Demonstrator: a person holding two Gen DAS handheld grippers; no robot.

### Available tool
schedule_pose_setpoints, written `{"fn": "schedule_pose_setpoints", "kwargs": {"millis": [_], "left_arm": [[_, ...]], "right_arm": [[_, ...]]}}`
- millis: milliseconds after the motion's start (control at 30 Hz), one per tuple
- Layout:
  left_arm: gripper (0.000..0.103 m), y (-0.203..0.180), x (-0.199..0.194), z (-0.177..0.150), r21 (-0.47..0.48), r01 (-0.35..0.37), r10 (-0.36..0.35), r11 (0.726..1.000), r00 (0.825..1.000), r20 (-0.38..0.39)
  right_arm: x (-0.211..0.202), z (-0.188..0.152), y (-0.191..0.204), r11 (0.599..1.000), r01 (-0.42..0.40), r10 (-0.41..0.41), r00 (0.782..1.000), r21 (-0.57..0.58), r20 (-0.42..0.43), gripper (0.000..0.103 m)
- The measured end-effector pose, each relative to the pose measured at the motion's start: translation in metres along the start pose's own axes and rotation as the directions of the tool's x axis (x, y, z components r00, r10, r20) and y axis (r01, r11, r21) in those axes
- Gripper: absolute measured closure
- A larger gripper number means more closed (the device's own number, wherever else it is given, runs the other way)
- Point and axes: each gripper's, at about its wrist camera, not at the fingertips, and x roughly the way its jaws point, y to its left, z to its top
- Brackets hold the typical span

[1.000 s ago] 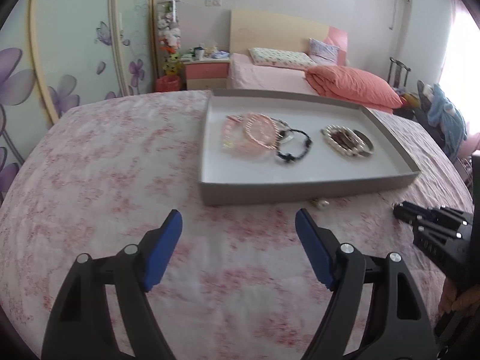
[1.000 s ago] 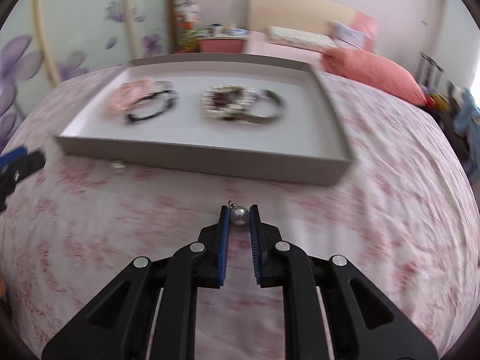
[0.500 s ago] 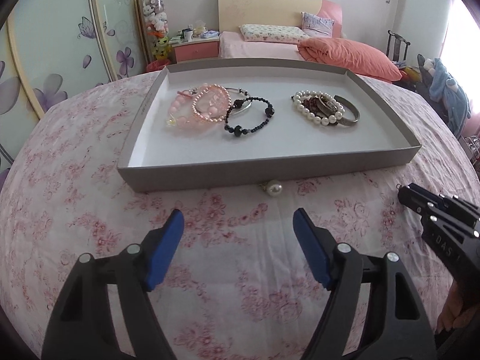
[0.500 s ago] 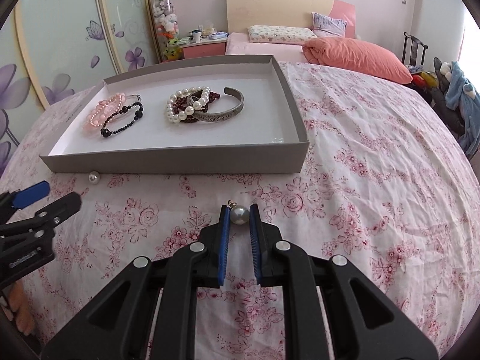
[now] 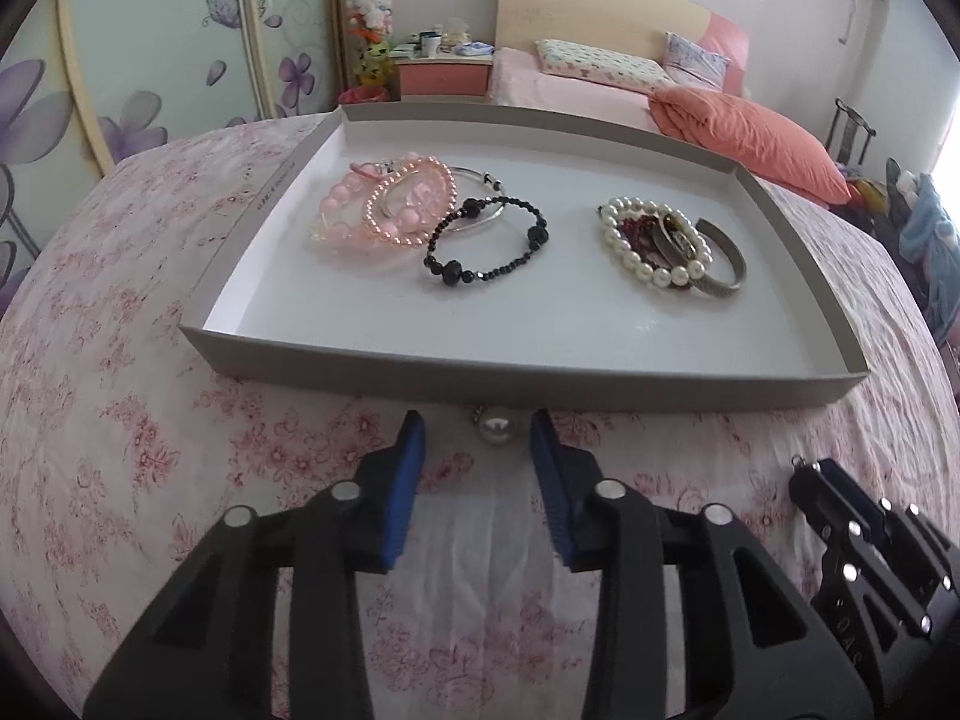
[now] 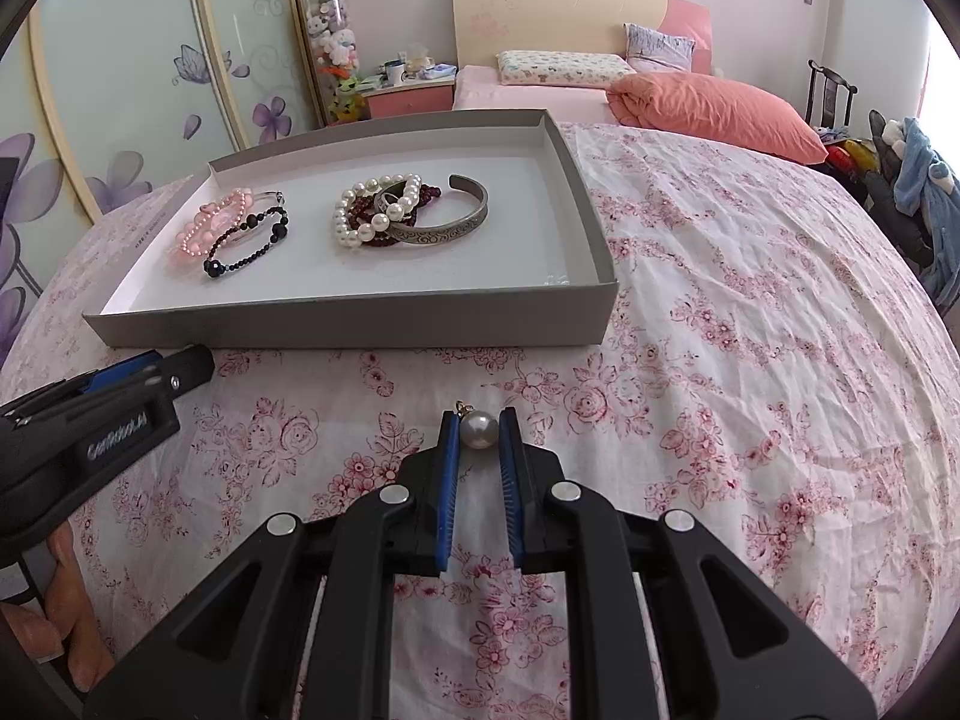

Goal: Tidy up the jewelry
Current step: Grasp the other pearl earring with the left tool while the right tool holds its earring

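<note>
A grey tray (image 5: 522, 384) (image 6: 360, 324) on the floral cloth holds pink bead bracelets (image 5: 390, 210), a black bead bracelet (image 5: 486, 240), a pearl bracelet (image 5: 648, 240) and a silver cuff (image 6: 444, 222). A loose pearl earring (image 5: 497, 426) lies on the cloth against the tray's front wall. My left gripper (image 5: 477, 429) is open, its blue pads on either side of this pearl, not touching it. My right gripper (image 6: 479, 426) is shut on a second pearl earring (image 6: 478, 429), held above the cloth in front of the tray.
The floral cloth (image 6: 750, 360) covers a rounded table. Behind stand a bed with an orange pillow (image 6: 714, 108), a pink nightstand (image 6: 408, 99) and sliding doors with purple flowers (image 6: 120, 120). Clothes hang on a chair at right (image 6: 912, 180).
My left gripper moved forward to the loose pearl and its jaws narrowed around it. My right gripper keeps its pearl and shifted slightly right of the tray.
</note>
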Motion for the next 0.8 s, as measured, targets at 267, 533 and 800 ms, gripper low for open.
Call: {"fn": "schedule_pose_setpoints", "kwargs": {"millis": [267,533,800], "left_arm": [[0.089,0.000,-0.001,-0.001,0.009,-0.011,0.011,1.000,1.000,0.009],[0.089,0.030,-0.014,-0.016,0.086,0.010,-0.011,0.996,1.000,0.013],[0.089,0.067,-0.022,-0.027,0.128,-0.003,-0.003,0.992,0.999,0.049]], "right_arm": [[0.000,0.000,0.000,1.000,0.001,-0.001,1.000,-0.001,0.000,0.088],[-0.001,-0.002,0.010,0.999,0.007,-0.007,1.000,-0.048,-0.001,0.088],[-0.003,-0.006,0.027,0.994,-0.024,0.023,1.000,-0.108,-0.005,0.088]]}}
